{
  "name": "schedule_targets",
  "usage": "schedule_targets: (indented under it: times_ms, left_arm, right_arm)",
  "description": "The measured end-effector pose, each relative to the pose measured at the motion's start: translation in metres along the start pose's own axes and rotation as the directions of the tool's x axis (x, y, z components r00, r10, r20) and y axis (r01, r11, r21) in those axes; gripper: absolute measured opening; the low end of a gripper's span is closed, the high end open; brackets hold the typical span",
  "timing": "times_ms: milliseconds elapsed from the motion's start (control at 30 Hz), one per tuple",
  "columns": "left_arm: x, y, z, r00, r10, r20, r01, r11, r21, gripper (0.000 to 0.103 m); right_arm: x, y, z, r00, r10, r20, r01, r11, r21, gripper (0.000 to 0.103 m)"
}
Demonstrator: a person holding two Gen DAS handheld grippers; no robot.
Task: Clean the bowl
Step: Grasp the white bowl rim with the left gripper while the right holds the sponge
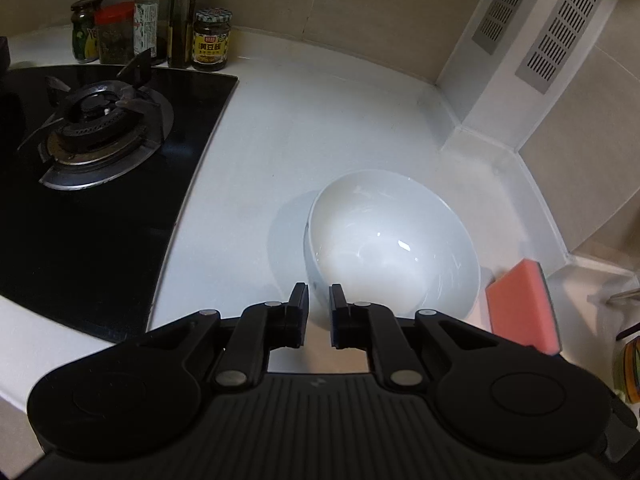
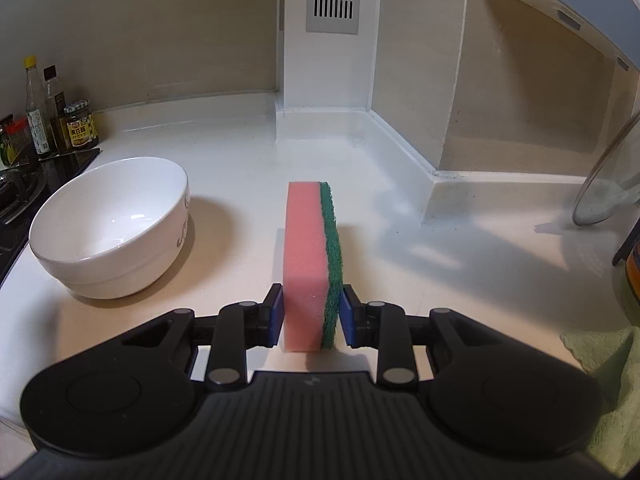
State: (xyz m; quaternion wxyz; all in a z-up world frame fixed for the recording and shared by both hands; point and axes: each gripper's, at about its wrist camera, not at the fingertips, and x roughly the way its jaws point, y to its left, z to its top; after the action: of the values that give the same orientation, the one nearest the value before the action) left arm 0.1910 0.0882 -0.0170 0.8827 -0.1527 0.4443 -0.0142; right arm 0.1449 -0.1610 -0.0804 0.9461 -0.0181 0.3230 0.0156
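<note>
right hand-held gripper (image 2: 311,312) clamps the sponge (image 2: 310,256) upright on the tabletop (image 2: 248,152); left hand-held gripper (image 1: 319,312), empty, should steady the bowl's (image 1: 390,244) rim squarely.

Gas stove (image 1: 92,136) — jars (image 1: 212,40) behind it — glass lid (image 2: 608,184).

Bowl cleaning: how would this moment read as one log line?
step: grasping sponge | right gripper: closed on pink-and-green sponge on counter | left gripper: empty, above white bowl rim | bowl: upright, untouched

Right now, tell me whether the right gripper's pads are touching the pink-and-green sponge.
Touching. The right wrist view shows the right gripper with both pads against the upright pink-and-green sponge, no gap either side.
</note>
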Motion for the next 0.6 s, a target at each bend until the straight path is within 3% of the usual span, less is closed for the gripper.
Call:
schedule_targets:
  times_ms: [233,600]
  left_arm:
    - [0.021,0.005,0.014,0.999,-0.019,-0.037,0.018,0.999,-0.037,0.011]
    - [0.049,0.006,0.03,0.994,0.006,-0.11,-0.012,0.999,-0.05,0.011]
  right_arm:
    - [0.006,0.001,0.003,1.0,-0.007,-0.007,0.007,1.0,0.005,0.025]
    - [0.015,0.004,0.013,1.0,-0.023,-0.016,0.023,1.0,0.006,0.025]
